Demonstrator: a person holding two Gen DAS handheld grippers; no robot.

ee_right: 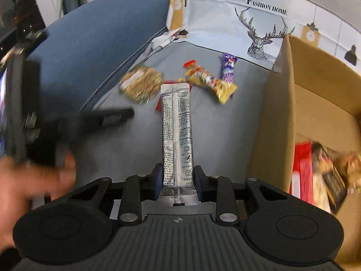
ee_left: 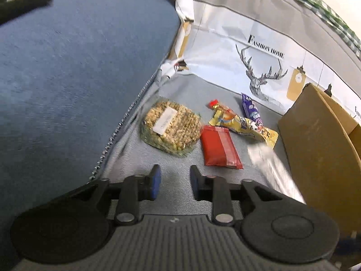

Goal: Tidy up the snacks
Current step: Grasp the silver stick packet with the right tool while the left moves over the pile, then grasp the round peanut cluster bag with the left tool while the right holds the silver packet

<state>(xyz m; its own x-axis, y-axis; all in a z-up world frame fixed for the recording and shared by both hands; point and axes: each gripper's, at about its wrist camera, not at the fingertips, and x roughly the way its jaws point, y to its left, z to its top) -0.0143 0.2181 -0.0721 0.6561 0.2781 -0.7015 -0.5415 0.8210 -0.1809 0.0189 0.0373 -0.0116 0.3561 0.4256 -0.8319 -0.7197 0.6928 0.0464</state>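
Right wrist view: our right claw pinches a long silver drink packet by its end, up off the grey worktop. Our left claw is nearly shut with nothing in it. We think we are carrying the packet to the cardboard box on the right. Next, we hold it over the box and let go. The round nut cake, red packet and yellow candy bag wait.

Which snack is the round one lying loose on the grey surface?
Start at the big blue cushion on the left. Beside its zipped edge, on the grey surface, lies the round seed cake. Unlike the neighbouring flat red packet, it is a knobbly tan disc bearing a white label.
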